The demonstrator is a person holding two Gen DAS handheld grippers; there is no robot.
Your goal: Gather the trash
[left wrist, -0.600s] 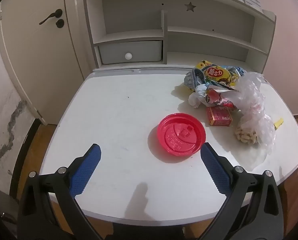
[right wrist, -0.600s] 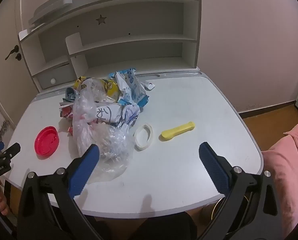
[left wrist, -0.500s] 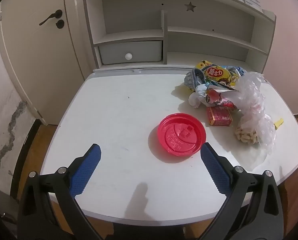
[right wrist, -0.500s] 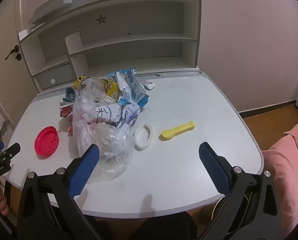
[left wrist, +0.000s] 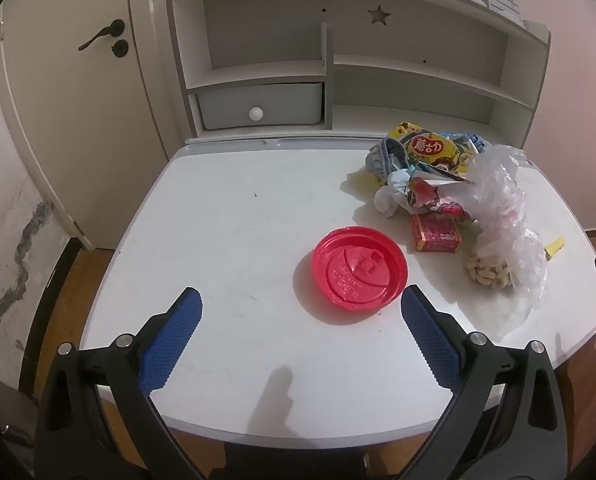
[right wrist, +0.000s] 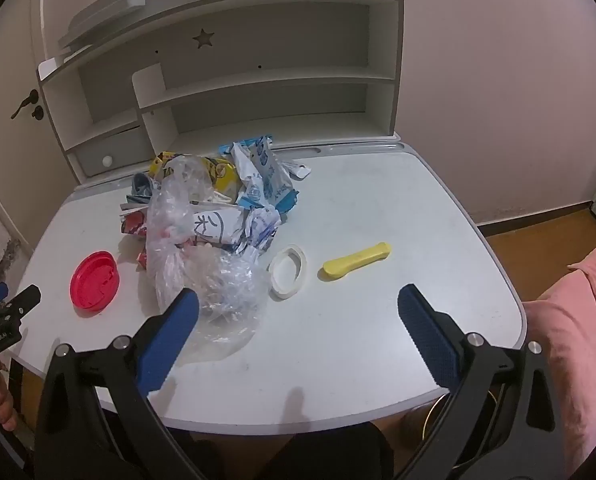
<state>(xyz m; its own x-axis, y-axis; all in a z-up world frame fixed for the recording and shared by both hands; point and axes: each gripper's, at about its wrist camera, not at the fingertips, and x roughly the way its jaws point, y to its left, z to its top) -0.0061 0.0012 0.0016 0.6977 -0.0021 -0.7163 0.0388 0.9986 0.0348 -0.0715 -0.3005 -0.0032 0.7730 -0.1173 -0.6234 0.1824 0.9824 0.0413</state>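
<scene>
**Both tongs spread wide over the desk**

Left gripper [left wrist: 300, 304] hangs with jaws apart, the red plastic lid [left wrist: 360, 269] lying just beyond, nearer its right finger. Right gripper [right wrist: 298, 306] gapes too: the clear plastic bag [right wrist: 201, 256] by its left finger, the white ring [right wrist: 287, 266] and yellow spoon [right wrist: 356, 261] farther out on the white desk [right wrist: 398, 208].

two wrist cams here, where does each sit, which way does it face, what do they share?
Left wrist: sits behind the open left hand-held gripper at the table's left front edge, facing the shelf unit, red lid just ahead.
Right wrist: sits behind the open right hand-held gripper at the front edge, facing the yellow scoop and white ring; the left gripper and the fingers holding it show at far left.
Shared: red lid, clear plastic bag, wrapper pile, shelf unit.
</scene>
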